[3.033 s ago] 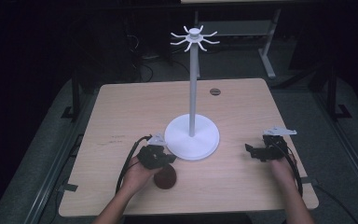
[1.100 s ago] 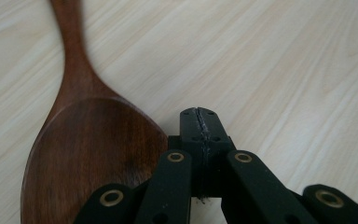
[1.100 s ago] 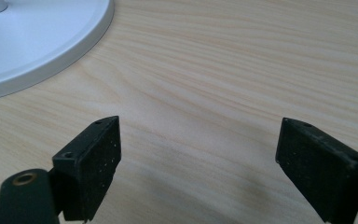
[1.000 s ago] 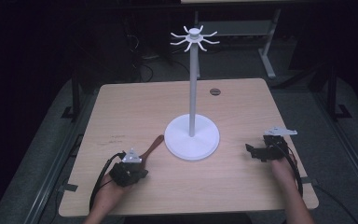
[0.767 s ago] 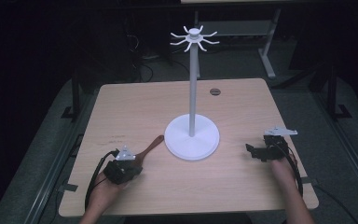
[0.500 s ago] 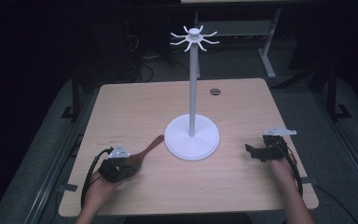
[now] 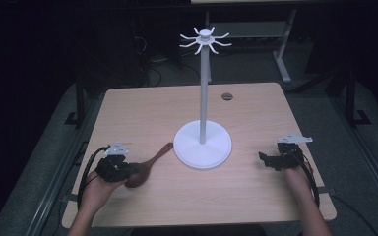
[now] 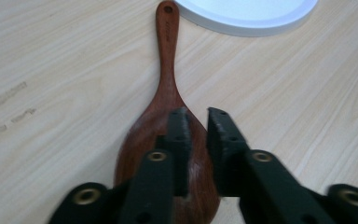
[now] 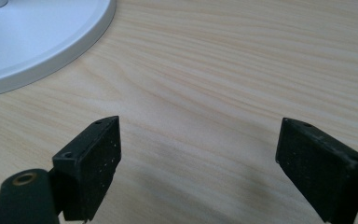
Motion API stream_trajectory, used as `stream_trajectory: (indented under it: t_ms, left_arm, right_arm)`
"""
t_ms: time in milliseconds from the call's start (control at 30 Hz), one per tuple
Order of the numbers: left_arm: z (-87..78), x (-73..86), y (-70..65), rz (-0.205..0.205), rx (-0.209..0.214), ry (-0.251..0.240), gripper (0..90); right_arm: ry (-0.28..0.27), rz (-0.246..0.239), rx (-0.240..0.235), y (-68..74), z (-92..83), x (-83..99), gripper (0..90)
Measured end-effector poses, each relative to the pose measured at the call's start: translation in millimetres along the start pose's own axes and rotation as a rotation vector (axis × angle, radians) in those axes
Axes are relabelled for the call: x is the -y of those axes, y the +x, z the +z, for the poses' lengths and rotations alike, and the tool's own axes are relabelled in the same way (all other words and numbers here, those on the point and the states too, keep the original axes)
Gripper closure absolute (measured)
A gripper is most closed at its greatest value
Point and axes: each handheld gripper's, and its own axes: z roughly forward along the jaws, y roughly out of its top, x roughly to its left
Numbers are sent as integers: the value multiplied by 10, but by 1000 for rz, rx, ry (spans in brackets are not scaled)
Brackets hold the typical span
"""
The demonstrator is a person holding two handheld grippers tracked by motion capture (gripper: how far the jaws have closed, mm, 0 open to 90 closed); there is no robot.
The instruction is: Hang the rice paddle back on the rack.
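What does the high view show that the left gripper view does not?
The high view adds the stand's pole and hooks, the open right gripper and the table's edges. The left gripper view adds the handle hole and the left gripper's narrow, empty jaw gap, just opening above the bowl. Both show the wooden spoon and white base.

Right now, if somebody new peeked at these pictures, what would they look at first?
Probably the tall white stand in the middle of the wooden table, with curly hooks on top. Next, the dark brown wooden spoon lying flat to the left of its base, with the left gripper over its bowl, jaws slightly apart.
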Motion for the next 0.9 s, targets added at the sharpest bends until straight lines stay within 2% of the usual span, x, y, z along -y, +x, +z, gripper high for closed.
stream_trajectory:
  t_ms: [100,133,167,200,233,333,367,567,633,733,900]
  left_arm:
    - [5,-84,40,8,6,19,705]
    - [18,-113,45,0,7,17,694]
    - [22,-148,68,17,6,31,679]
    - [30,-183,78,12,11,40,655]
    - [55,-258,99,25,17,66,647]
    - [93,-332,112,35,20,94,633]
    - [137,-402,121,49,10,121,622]
    - [261,-543,132,64,5,162,610]
    - [360,-621,125,78,8,204,586]
    - [427,-670,130,98,2,229,580]
    - [624,-753,109,108,6,290,563]
  right_arm:
    - [0,0,1,0,2,0,135]
    - [1,0,2,-1,3,2,135]
    - [1,-4,3,-7,6,4,135]
    - [2,-2,3,-5,9,4,135]
    - [4,-2,2,-3,7,3,135]
    - [2,1,1,0,5,2,135]
    - [2,0,2,-1,4,3,135]
    - [5,-1,2,-3,2,6,135]
    - [4,-3,1,-1,1,8,135]
    - [2,-4,2,-4,-3,10,135]
    - [-1,2,4,-11,-18,17,135]
